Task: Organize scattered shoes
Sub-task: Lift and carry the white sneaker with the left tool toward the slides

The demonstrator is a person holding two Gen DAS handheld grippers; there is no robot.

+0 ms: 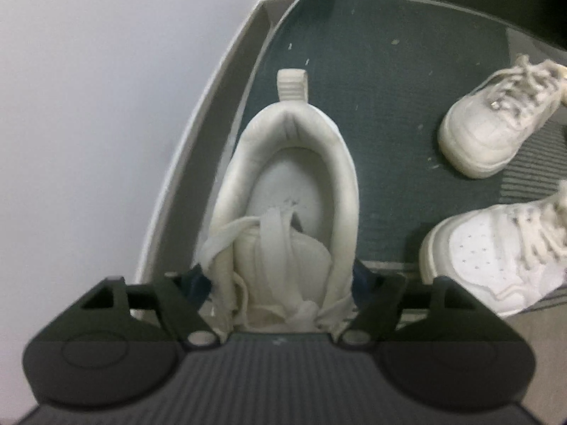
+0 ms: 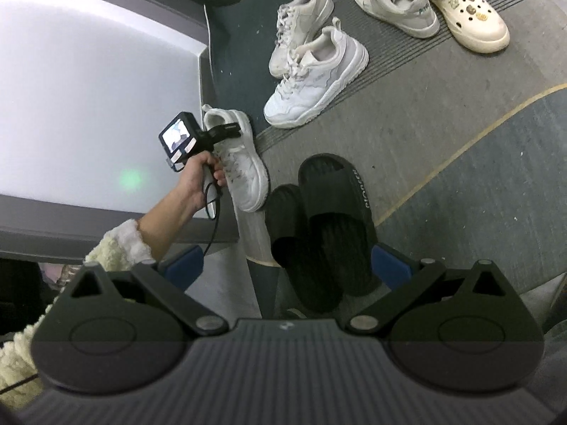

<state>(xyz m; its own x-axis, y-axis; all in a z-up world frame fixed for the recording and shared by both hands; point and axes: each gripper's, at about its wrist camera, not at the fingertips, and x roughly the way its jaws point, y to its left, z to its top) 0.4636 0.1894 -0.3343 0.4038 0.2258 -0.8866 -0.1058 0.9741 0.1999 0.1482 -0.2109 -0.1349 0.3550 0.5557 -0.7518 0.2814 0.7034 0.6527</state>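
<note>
The floor is dark teal carpet [image 1: 407, 81] speckled with pale lint, bordered toward the lower right of the right wrist view by ribbed grey matting [image 2: 443, 81] and a thin curved yellow line; a pale wall with a light baseboard [image 1: 212, 113] fills the left side of both frames. In the left wrist view, the left gripper [image 1: 276, 283] straddles a cream sneaker [image 1: 290, 184] at frame centre, heel tab pointing up the frame, beside the baseboard; the blue pads sit at each side of the laced upper and look pressed against it, though the lower part of the shoe is cut off by the gripper body. 2 more white sneakers [image 1: 503, 113] lie at the right edge, partly cropped and blurred. In the right wrist view, the right gripper [image 2: 287, 265] stands wide, with a pair of black slides [image 2: 329, 219] lying between its blue pads (no contact is visible). Left of centre, a hand [image 2: 198, 180] in a fluffy cream sleeve [image 2: 117, 244] holds the other tool at the sneaker. A beige clog [image 2: 464, 14] rests on the matting at upper right beside another sneaker [image 2: 397, 0].
</note>
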